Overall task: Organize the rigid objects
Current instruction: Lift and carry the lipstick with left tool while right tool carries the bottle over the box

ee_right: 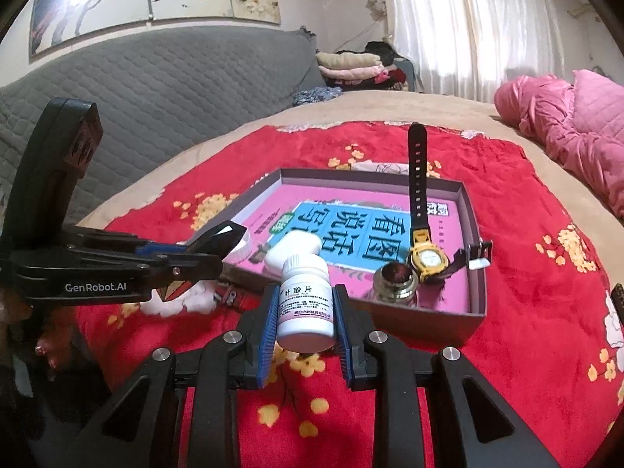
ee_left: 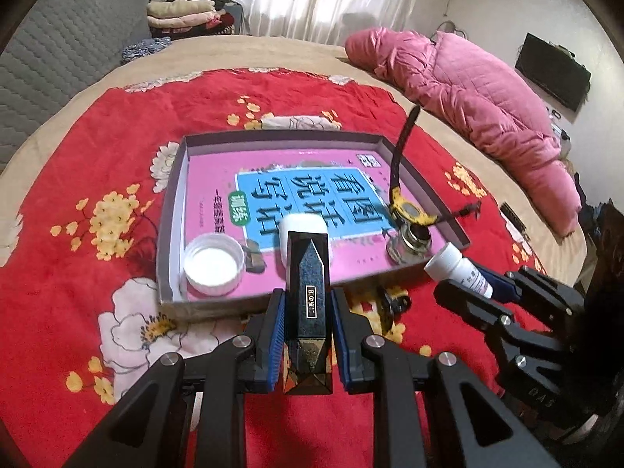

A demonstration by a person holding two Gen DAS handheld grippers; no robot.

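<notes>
- The left hand-held gripper (ee_left: 306,335), marked "GenRobot.AI" on its side, is clamped on a black faceted block (ee_left: 307,292) bearing a small gold label, unreadable, above the bed's (ee_left: 273,50) red floral blanket (ee_left: 78,195).
- The right hand-held gripper (ee_right: 306,335) is clamped on a white pill bottle (ee_right: 305,304) labelled "叶酸片".
- Just beyond lies the shallow box (ee_left: 171,234), holding a pink book (ee_left: 218,179) titled "看图说话写话" and a yellow watch (ee_right: 427,259).

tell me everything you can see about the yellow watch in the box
The yellow watch has a chunky yellow case, probably plastic, around a pale round dial and a black, holed strap. It sits near the right wall of the shallow cardboard box, on the pink book cover. One strap half stands nearly upright, above the box rim; the other lies over the right wall and sticks outside. A small round metal piece sits right beside the case; contact is unclear. Neither gripper touches it.
</notes>
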